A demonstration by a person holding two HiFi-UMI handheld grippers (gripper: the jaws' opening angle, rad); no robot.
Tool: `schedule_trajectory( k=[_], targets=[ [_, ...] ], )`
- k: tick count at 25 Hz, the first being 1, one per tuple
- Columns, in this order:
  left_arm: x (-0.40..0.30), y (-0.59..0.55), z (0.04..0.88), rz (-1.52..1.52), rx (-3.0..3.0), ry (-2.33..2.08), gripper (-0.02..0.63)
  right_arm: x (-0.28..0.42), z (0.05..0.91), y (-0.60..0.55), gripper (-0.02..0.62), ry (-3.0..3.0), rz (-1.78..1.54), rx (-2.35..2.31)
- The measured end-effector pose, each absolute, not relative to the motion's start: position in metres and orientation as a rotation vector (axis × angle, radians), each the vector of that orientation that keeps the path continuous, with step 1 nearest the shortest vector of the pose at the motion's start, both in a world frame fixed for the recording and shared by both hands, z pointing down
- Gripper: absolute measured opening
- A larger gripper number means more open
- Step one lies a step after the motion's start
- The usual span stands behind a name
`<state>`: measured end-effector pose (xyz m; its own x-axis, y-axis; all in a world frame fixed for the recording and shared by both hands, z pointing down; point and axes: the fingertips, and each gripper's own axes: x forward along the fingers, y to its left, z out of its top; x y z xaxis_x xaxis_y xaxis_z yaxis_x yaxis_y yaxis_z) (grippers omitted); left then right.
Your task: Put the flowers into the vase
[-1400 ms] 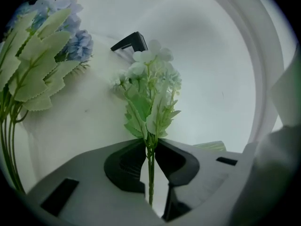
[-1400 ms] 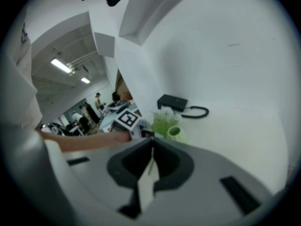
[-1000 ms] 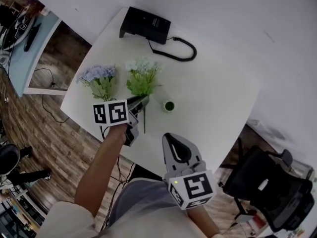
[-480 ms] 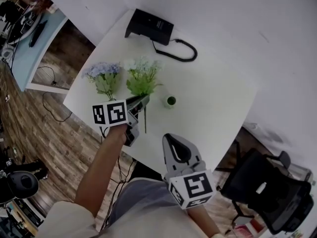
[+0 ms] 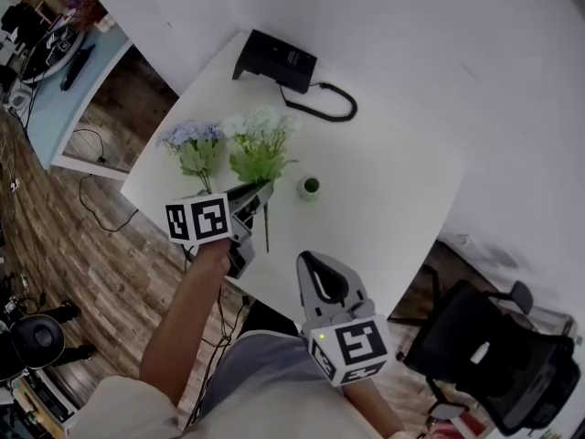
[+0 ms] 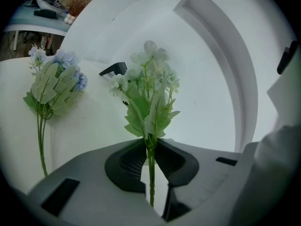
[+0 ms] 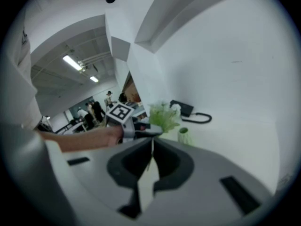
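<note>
Left hand-held gripper (image 6: 149, 147): jaws nearly together, pinching the stem of the white bunch (image 5: 259, 149) just under its leaves. The stem tail hangs below the pads and the bunch stands upright in the grip.

Right hand-held gripper (image 7: 151, 145): jaws together, nothing between them. It sits off the table (image 5: 393, 190) by its 6 o'clock edge.

Vase (image 5: 309, 187): upright on the table, near the left jaw tips at their 3 o'clock in the head view. Nothing shows in it.

Blue bunch (image 5: 194, 144): lies flat on the table at 9 o'clock of the white bunch, not gripped.

Phone (image 5: 276, 59): at 12 o'clock on the table.

Progress, my reading: early. One bunch is gripped and none is in the vase. Left to do: bring the white stem over the mouth, lower it, release, then do the same for the blue bunch.
</note>
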<state>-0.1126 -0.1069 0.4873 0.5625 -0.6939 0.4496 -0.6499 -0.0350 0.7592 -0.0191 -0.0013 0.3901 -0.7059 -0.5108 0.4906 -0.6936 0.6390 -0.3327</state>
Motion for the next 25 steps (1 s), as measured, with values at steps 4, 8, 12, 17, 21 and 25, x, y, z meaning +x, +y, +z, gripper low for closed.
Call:
schedule_trajectory(
  k=[4,8,12,17,21,25],
  targets=[
    [-0.108,-0.107,0.468,-0.073,1.771,-1.118,0.074,-0.019,0.385,0.001,0.025,-2.526,0.712,0.968],
    [-0.103,-0.111,0.452,-0.11,1.795,-1.098,0.075,-0.019,0.382,0.0,0.025,-2.543,0.709,0.975],
    [-0.097,-0.113,0.436,-0.119,1.826,-1.087,0.074,-0.017,0.377,0.0,0.025,-2.554,0.705,0.984],
    [-0.095,-0.114,0.424,-0.116,1.867,-1.087,0.075,-0.014,0.372,-0.002,0.025,-2.563,0.693,1.002],
    [-0.09,-0.116,0.415,-0.125,1.896,-1.071,0.075,-0.012,0.368,-0.002,0.025,-2.568,0.681,1.017],
    [-0.081,-0.12,0.404,-0.119,1.933,-1.058,0.075,-0.007,0.365,-0.002,0.025,-2.572,0.672,1.031]
  ],
)
